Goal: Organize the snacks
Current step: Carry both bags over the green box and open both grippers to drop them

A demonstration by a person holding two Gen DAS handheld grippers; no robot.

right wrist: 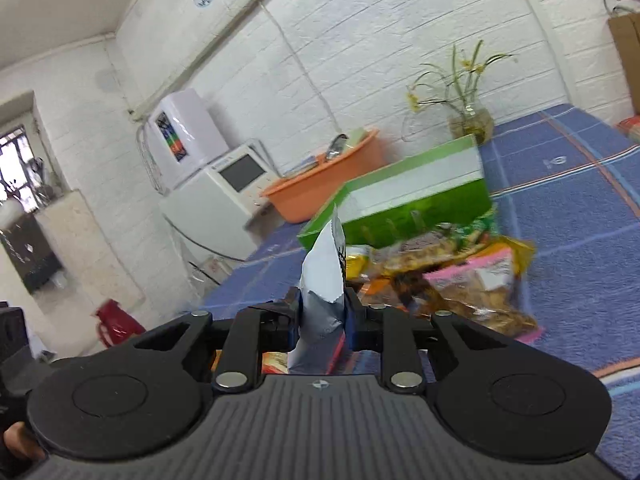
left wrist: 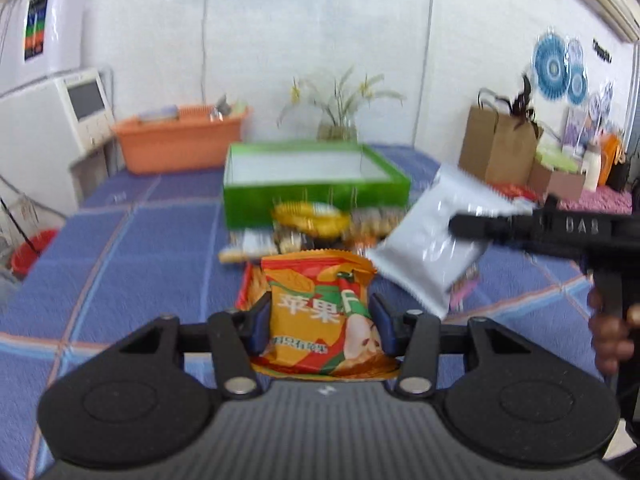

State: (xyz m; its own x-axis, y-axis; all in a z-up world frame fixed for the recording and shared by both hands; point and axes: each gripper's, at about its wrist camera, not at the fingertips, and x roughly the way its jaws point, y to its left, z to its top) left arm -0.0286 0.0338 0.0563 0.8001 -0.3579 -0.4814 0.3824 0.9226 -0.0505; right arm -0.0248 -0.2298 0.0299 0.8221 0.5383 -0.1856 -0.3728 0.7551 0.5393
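The green box [left wrist: 316, 188] at the far side looks empty, and a pile of snacks [left wrist: 312, 224] lies just near it, so sorting has barely begun. The left gripper [left wrist: 320, 322] clasps an orange packet [left wrist: 320, 312]; the right gripper [right wrist: 322, 312] pinches a silver packet [right wrist: 322, 280], both lifted.

Bright, even, shadowless daylight in both views, with a glaring window [right wrist: 18, 168] at far left of the right wrist view, heavy fisheye bending and dark corners at the edges, motion blur over the snack pile [right wrist: 448, 272] and box [left wrist: 316, 184], sharpest nearby.
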